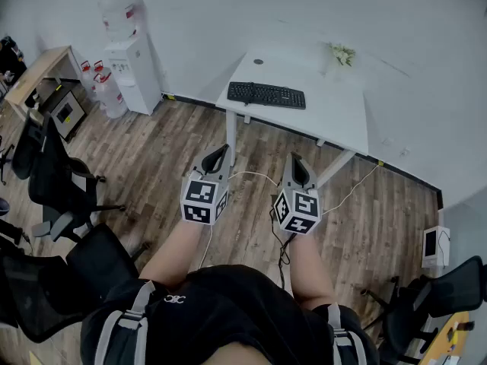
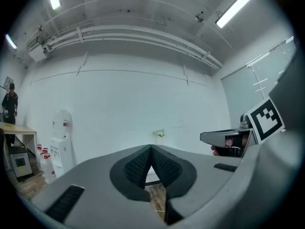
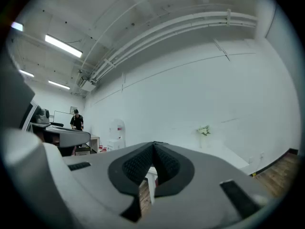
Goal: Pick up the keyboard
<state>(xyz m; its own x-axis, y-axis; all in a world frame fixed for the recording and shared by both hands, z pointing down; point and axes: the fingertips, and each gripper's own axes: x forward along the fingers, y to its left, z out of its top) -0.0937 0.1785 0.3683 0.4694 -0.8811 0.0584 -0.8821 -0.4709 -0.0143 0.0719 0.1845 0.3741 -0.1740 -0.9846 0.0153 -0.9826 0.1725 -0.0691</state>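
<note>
- Both tools are shut and empty: the left gripper (image 1: 220,152) and the right gripper (image 1: 295,160) each have their 2 jaws pressed tip to tip, with nothing between them
- The keyboard (image 1: 266,95) lies flat on the white desk (image 1: 338,124), at 12 o'clock from me in the head view, near the desk's front left edge and well apart from both grippers
- I judge the step in hand to be the approach, since bare wooden floor (image 1: 152,158) separates me from the desk
- To do it well, I would head straight for 12 o'clock, hold both grippers level and open the jaws before I arrive
- The keyboard is long and thin, so I would take its 2 short ends, left gripper at 9 o'clock and right gripper at 3 o'clock, then lift evenly
- I cannot tell whether a cable trails from it, so I would raise it slowly
- The small plant (image 1: 342,53) sits at 1 o'clock on the far corner, clear of my reach
</note>
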